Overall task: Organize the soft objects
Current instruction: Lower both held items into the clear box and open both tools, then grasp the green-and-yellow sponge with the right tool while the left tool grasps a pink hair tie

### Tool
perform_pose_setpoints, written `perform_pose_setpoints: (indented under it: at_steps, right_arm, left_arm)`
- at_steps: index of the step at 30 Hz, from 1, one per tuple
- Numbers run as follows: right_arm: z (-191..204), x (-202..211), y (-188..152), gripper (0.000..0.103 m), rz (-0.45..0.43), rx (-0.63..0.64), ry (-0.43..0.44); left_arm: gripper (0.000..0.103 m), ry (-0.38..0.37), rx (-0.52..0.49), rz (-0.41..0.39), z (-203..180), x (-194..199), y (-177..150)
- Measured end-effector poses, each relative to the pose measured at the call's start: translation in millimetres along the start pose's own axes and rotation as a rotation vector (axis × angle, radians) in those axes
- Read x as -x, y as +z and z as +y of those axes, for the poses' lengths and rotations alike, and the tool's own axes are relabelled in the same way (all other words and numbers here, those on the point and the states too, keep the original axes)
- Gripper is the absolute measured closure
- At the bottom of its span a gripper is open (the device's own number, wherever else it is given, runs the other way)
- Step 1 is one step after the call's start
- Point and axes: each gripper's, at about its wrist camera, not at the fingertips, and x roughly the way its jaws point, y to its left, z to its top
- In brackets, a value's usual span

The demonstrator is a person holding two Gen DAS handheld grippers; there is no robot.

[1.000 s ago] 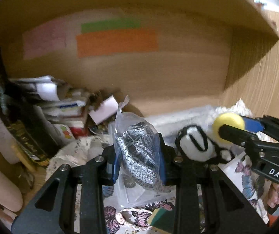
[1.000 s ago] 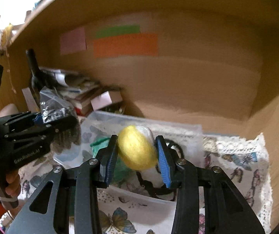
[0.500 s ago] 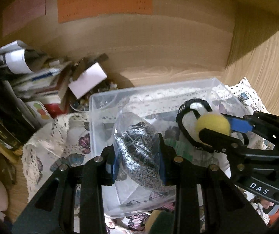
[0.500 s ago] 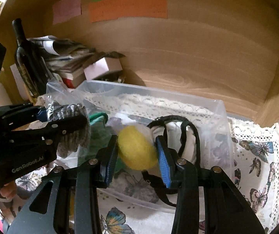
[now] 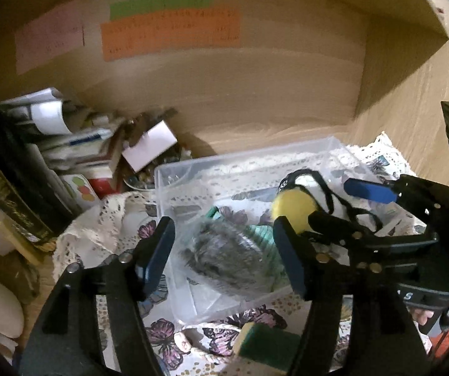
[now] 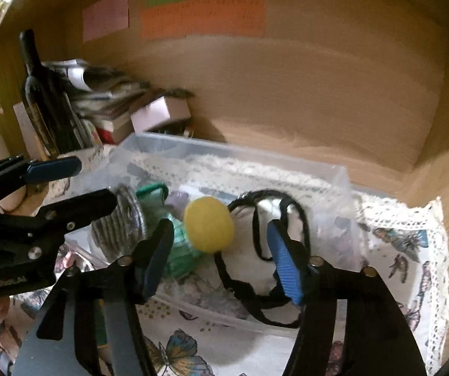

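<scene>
Now both sets of fingers stand spread wide, where half a second ago each was clamped on its load. The left gripper (image 5: 224, 250) has let go of the grey knit bundle in its bag (image 5: 224, 257), which lies in the near left part of the clear plastic box (image 5: 243, 158). The right gripper (image 6: 221, 257) has released the yellow ball (image 6: 208, 224); it rests beside the green cloth (image 6: 177, 250) and the black-strapped white piece (image 6: 274, 219). Both items look delivered; a green sponge (image 5: 268, 344) lies on the butterfly cloth (image 6: 412, 250), outside the box.
</scene>
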Motion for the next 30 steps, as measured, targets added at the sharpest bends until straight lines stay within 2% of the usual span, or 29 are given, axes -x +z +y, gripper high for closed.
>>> perform_pose_setpoints:
  at_steps: [4,6,11,16,20,27,28,30]
  right_arm:
    - [-3,20,3,0.042,-0.053,-0.009,0.0]
    - [-4,30,4,0.034,-0.081,-0.016,0.006]
    - [0,63,5,0.028,-0.161,-0.006,0.017]
    - [10,80,-1,0.019,-0.196,0.012,0.049]
    - [19,79,-9,0.019,-0.176,0.021,0.08]
    - [39,59,-24,0.019,-0.088,0.057,0.134]
    - [42,55,-27,0.019,-0.071,0.06,0.143]
    - [47,48,-32,0.019,-0.041,0.066,0.156]
  left_arm:
    - [0.03,-0.014,0.016,-0.037,0,19,2]
    - [0.024,-0.012,0.019,-0.063,0,30,2]
    - [0.007,0.028,0.008,-0.14,3,59,1]
    - [0.001,0.061,0.016,-0.159,12,76,-4]
    - [0.001,0.071,0.042,-0.108,23,77,-14]
    - [0.001,0.099,0.058,0.013,39,57,-44]
    - [0.003,0.102,0.059,0.029,41,53,-49]
    - [0.014,0.102,0.058,0.06,43,47,-58]
